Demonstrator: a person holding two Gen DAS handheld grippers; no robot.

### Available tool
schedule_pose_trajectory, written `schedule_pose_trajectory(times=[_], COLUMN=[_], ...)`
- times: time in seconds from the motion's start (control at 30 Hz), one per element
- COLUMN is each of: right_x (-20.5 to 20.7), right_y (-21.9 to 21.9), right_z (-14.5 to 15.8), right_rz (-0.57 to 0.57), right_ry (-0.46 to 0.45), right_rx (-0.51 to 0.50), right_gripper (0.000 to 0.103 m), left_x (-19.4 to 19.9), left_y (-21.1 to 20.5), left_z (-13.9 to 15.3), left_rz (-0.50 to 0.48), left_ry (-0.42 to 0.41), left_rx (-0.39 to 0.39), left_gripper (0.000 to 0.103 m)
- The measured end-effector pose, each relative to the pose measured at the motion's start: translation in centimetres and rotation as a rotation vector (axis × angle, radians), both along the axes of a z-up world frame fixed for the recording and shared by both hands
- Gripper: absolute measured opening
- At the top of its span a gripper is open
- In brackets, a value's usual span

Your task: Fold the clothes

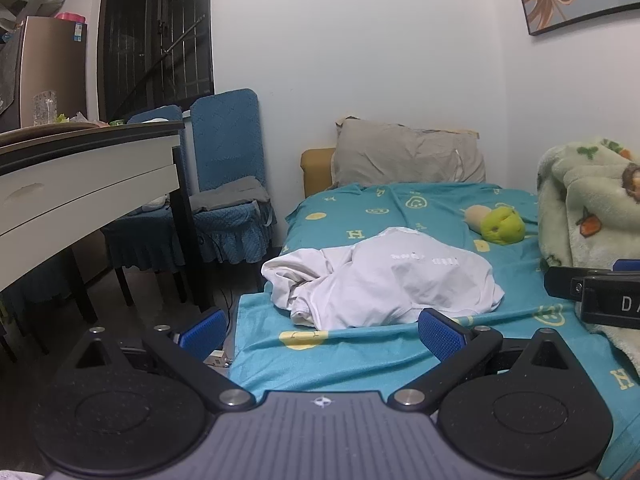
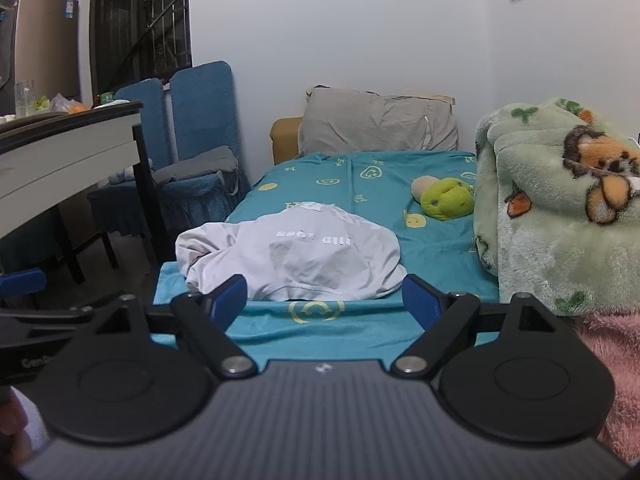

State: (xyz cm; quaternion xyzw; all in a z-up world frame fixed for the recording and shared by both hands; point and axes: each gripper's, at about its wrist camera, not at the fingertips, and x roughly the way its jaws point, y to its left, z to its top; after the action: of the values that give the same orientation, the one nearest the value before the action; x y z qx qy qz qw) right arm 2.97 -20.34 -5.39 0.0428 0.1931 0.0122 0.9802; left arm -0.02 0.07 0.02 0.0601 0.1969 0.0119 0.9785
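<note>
While the white shirt (image 1: 384,280) lies crumpled on the bed (image 1: 420,344) — unfolded — both tongs, left (image 1: 320,330) and right (image 2: 324,300), gape wide and empty just short of it.

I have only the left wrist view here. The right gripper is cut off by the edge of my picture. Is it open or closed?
Observer: The right gripper is open and holds nothing. The white shirt lies just beyond its fingers.
Operator: What is at the near end of the green blanket? My view stops there.
Observer: A pink fluffy fabric lies in front of the green blanket, nearer the camera.
Operator: I see only a piece of the blanket's print. What is it?
Observer: A brown and orange cartoon animal, perhaps a bear.
</note>
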Motion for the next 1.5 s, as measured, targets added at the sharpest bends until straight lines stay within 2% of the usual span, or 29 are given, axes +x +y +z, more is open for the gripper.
schedule_pose_trajectory(times=[0.4,1.5], right_x=[-0.49,-0.41], right_y=[-0.32,-0.21], right_z=[0.19,0.14], right_rz=[0.002,-0.011], right_ry=[-0.009,-0.001], right_rx=[0.012,0.035], right_gripper=[0.086,0.086], left_x=[-0.13,0.01], left_y=[0.5,0.69], left_z=[0.15,-0.26], left_rz=[0.005,0.002], left_ry=[-0.018,-0.01], left_rx=[-0.039,-0.063], left_gripper=[0.103,0.103])
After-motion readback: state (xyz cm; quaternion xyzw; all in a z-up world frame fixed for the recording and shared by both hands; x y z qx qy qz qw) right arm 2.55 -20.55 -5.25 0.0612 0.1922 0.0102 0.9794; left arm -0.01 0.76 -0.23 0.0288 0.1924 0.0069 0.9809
